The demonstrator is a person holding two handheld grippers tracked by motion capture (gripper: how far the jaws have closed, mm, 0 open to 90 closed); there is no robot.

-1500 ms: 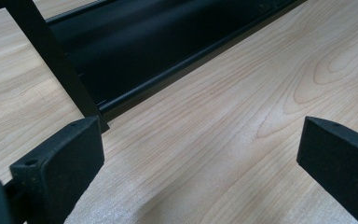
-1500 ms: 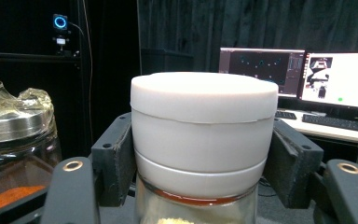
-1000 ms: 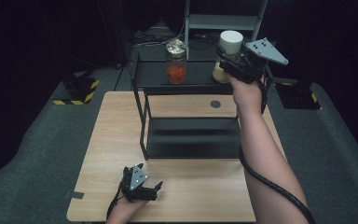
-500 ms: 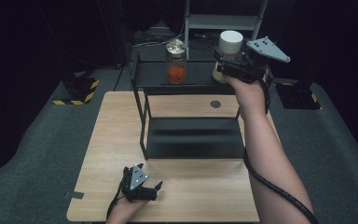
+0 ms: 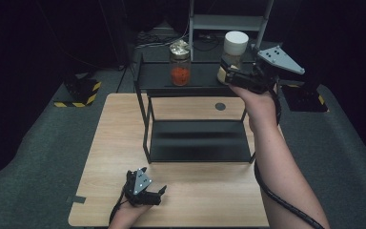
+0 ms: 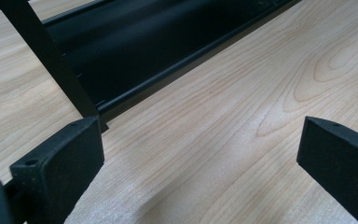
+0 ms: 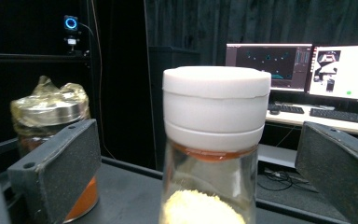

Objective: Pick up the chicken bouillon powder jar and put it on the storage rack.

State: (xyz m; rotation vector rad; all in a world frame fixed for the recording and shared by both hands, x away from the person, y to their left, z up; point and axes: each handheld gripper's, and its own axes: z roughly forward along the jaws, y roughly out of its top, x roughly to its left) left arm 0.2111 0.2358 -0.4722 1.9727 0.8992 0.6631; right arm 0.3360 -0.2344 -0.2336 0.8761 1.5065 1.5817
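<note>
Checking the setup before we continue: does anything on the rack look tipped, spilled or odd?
Nothing spilled or tipped. The white-lidded bottle and the metal-lidded jar both stand upright on the black rack's top shelf. One oddity: crumpled wrap sits bunched over the jar's lid.

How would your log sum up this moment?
right gripper: open around white-capped glass jar | left gripper: open over light wooden table

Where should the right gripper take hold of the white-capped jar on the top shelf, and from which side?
Probably on the glass neck just under the white cap of the jar, coming in level from the person's side. The jar stands upright and its round glass is narrower than the cap, so the cap's lip should stop it slipping down. The right gripper is open, one jaw at each side of it.
</note>
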